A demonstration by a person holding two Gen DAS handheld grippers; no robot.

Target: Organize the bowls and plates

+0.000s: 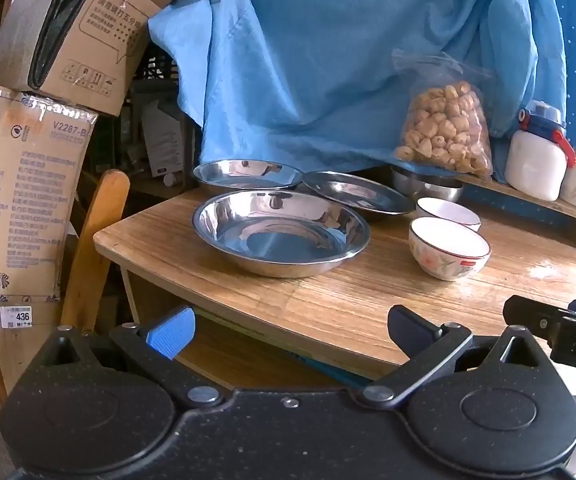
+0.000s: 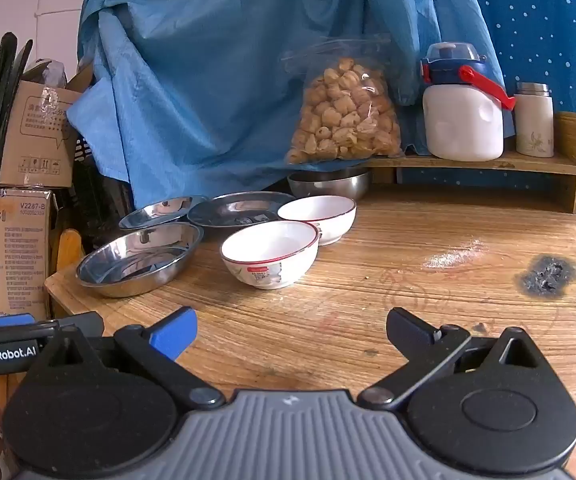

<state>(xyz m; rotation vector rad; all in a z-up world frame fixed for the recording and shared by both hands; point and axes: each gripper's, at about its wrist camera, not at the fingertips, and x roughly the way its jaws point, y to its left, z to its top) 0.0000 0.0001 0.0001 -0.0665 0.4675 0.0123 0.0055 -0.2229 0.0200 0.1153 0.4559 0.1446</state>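
cluttered home storage rm (cardboard boxes (image 1: 20, 184), snack bag (image 2: 345, 116)).

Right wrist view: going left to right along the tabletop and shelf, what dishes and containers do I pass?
Near steel plate → near white bowl → far white bowl → bag of snacks → white jug with red handle → small white flask.
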